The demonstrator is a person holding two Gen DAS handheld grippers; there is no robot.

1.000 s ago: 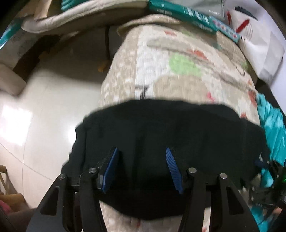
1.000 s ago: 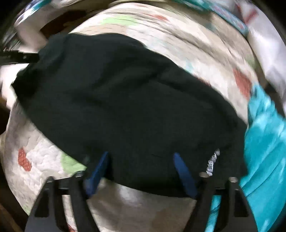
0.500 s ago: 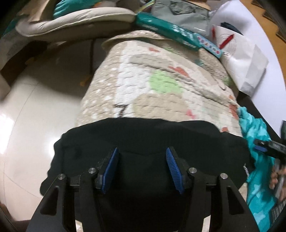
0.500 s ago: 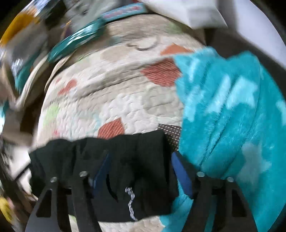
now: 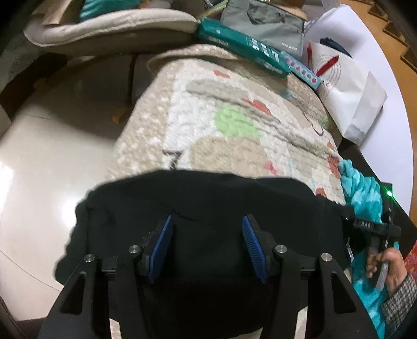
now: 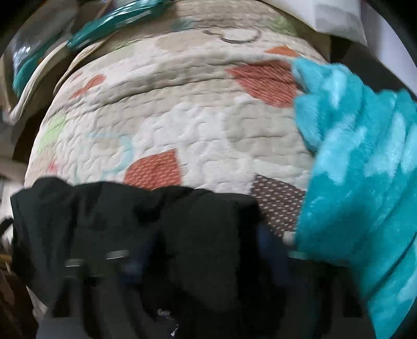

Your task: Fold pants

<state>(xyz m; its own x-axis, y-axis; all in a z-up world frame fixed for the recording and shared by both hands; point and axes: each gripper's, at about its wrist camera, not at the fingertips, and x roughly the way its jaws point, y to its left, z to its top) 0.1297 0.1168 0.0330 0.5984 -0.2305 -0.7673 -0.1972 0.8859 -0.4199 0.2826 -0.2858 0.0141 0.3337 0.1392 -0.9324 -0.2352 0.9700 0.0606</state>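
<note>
The black pants (image 5: 208, 200) lie folded across the near end of a quilted patchwork mat (image 5: 229, 125). My left gripper (image 5: 207, 234) is open, its blue pads (image 5: 163, 243) spread over the pants' near middle, holding nothing. In the right wrist view the pants (image 6: 125, 216) lie bunched at the mat's (image 6: 203, 125) near edge. My right gripper (image 6: 206, 250) hovers over their right part; it is heavily blurred, its jaws look spread. The right gripper body (image 5: 370, 229) and the hand holding it show at the far right of the left wrist view.
A fluffy teal blanket (image 6: 359, 161) lies right of the pants, also in the left wrist view (image 5: 365, 190). Teal boxes (image 5: 242, 47), a grey bag (image 5: 263, 23) and a white paper bag (image 5: 349, 96) sit beyond the mat. Shiny tiled floor (image 5: 52, 146) lies to the left.
Both grippers have drawn back toward the near edge of the pants. The right gripper swung from the pants' wide surface to their right end beside the teal blanket.
</note>
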